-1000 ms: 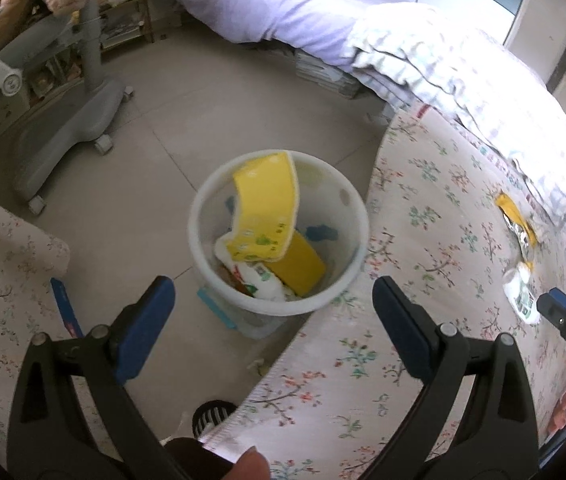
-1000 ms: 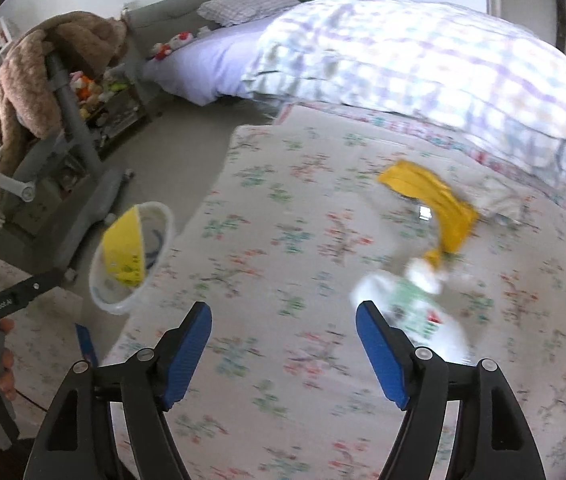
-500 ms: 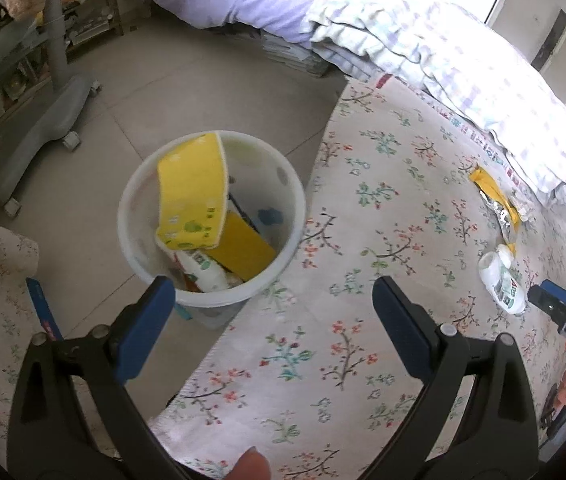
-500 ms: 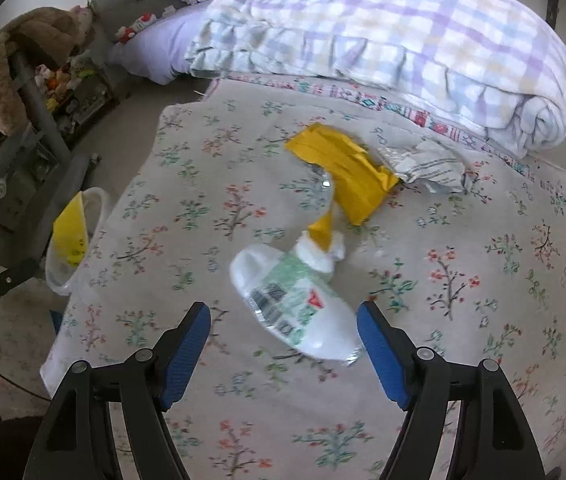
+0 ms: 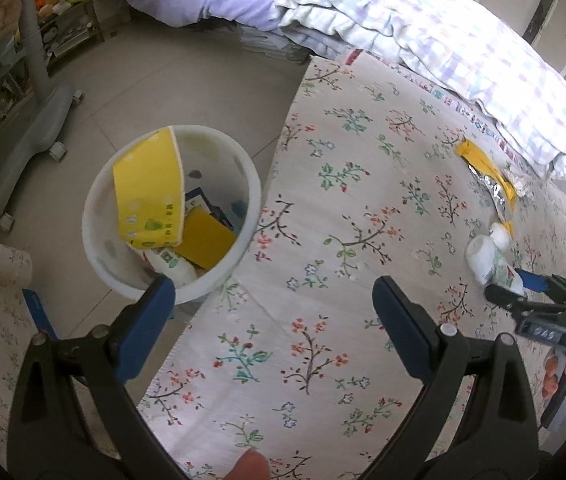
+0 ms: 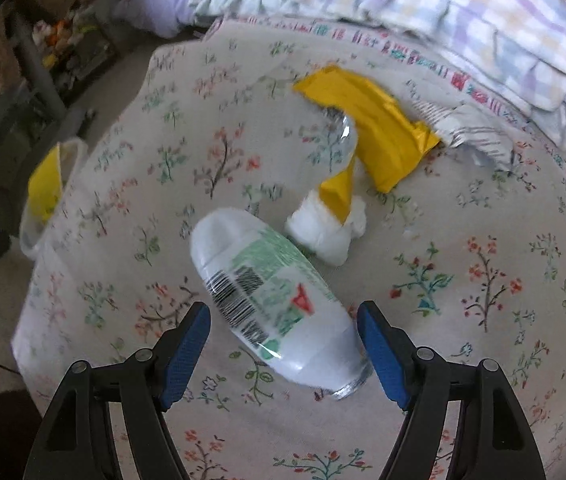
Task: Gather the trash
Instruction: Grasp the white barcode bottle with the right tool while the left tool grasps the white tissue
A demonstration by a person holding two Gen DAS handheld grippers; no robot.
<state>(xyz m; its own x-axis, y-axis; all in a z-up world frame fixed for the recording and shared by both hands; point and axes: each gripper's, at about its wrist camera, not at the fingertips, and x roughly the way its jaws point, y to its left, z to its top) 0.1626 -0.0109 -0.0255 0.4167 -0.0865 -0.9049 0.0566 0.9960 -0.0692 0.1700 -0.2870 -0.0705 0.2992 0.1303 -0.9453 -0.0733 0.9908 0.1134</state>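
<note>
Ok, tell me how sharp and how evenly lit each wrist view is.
Left wrist view: crisp, daylit; the white bin and floral bedspread are sharp, with fisheye bending and dark corners. Right wrist view: motion-blurred; the white bottle label smears between the open right gripper fingers.

Only a blurred barcode shows on the white bottle (image 6: 273, 304); nothing is legible.
</note>
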